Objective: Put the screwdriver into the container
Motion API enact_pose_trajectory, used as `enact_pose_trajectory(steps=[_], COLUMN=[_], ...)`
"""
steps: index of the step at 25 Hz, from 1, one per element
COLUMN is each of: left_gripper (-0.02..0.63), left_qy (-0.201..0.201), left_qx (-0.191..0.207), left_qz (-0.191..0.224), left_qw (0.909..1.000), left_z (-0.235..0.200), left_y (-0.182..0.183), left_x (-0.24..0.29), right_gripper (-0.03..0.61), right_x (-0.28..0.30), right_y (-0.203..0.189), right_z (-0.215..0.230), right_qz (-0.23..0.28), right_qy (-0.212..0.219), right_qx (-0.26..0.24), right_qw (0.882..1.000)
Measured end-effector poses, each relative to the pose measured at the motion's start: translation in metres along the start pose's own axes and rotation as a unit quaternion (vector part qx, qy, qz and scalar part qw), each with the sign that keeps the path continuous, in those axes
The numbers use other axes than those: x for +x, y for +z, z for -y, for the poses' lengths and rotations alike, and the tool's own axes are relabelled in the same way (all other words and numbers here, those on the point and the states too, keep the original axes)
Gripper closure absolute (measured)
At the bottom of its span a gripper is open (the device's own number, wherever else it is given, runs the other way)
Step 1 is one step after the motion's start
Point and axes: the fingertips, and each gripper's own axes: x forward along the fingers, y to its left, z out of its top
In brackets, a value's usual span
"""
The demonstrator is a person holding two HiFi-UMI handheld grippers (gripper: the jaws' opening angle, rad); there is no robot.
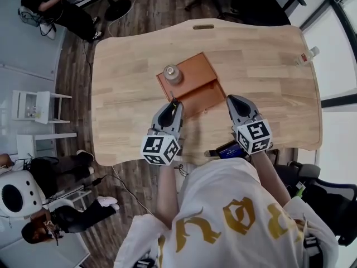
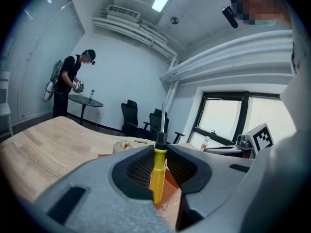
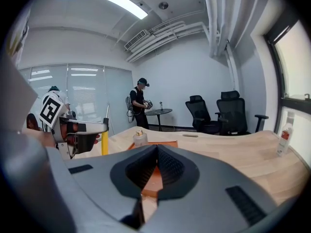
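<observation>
A screwdriver (image 2: 157, 174) with a yellow handle stands upright between the jaws of my left gripper (image 2: 159, 149), which is shut on the handle; its metal shaft points up. In the head view my left gripper (image 1: 174, 104) hovers at the near edge of the brown wooden container (image 1: 195, 71) in the middle of the table. A small glass jar (image 1: 172, 73) stands at the container's far left. My right gripper (image 1: 233, 100) is just right of the container, shut and holding nothing. The right gripper view shows its closed tips (image 3: 156, 148) and the yellow screwdriver (image 3: 104, 142) off to the left.
The light wooden table (image 1: 128, 94) has a slot (image 1: 203, 26) at its far edge. A clear plastic bottle (image 1: 308, 54) stands at its far right corner. Black office chairs (image 3: 218, 111) and a person at a round side table (image 3: 141, 102) are beyond the table.
</observation>
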Motion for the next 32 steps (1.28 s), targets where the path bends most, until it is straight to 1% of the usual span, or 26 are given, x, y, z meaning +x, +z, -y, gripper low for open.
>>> enact_pose_trajectory(steps=[9,15,23,27,32], left_gripper=[0.535,0.535,0.535,0.535,0.535], left_qy=[0.005,0.005,0.014,0.015,0.02], left_qx=[0.001,0.0,0.005,0.009,0.009], left_qz=[-0.008,-0.014,-0.022,-0.034,-0.06], left_qw=[1.0,0.9999,0.9996,0.9993,0.9979], left_z=[-0.01,-0.011,-0.011,-0.016,-0.026], left_y=[0.005,-0.001,-0.008,-0.015,-0.037], left_x=[0.014,0.017,0.021,0.025,0.035], right_gripper=[0.569,0.569,0.569,0.569,0.569], right_x=[0.015,0.016,0.017,0.022,0.03], right_y=[0.0,-0.012,-0.015,-0.02,-0.028], right_z=[0.004,0.008,0.011,0.013,0.021], right_qz=[-0.005,-0.016,-0.018,-0.02,-0.032], right_qy=[0.009,0.01,0.011,0.009,0.009], right_qx=[0.005,0.01,0.008,0.012,0.015], right_qw=[1.0,1.0,1.0,1.0,0.999])
